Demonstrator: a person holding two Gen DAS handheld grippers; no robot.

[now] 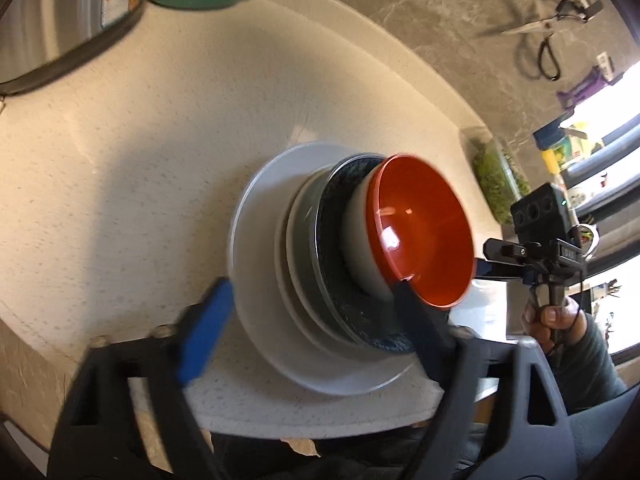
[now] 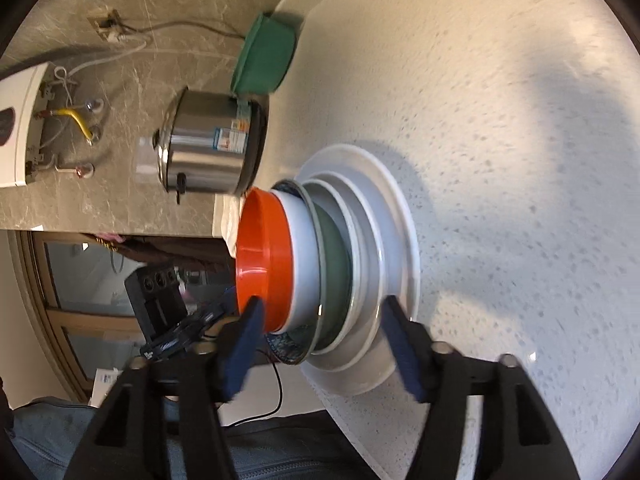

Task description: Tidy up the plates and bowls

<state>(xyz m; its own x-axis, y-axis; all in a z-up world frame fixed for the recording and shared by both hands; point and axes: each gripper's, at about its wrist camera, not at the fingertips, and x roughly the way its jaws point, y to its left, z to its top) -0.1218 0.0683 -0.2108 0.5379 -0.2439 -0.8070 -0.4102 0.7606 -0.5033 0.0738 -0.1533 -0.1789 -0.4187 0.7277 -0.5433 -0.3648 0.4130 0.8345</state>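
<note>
A stack of dishes sits on the speckled counter [image 1: 120, 160]: a large white plate [image 1: 256, 280] at the bottom, smaller plates and a dark patterned bowl [image 1: 332, 248] on it, and an orange bowl [image 1: 424, 232] on top. My left gripper [image 1: 308, 312] is open, its blue fingers either side of the stack, one at the white plate's rim, one at the orange bowl. My right gripper [image 2: 324, 340] is open too, straddling the same stack [image 2: 328, 264] from the opposite side. The right gripper also shows in the left wrist view [image 1: 480, 266], at the orange bowl's rim.
A green basin [image 2: 264, 56] and a steel cooker pot [image 2: 208, 148] stand at the far end of the counter. Scissors [image 1: 536, 28] hang on the marble wall. A bag of greens [image 1: 500, 184] lies by the window. The counter edge is close below the stack.
</note>
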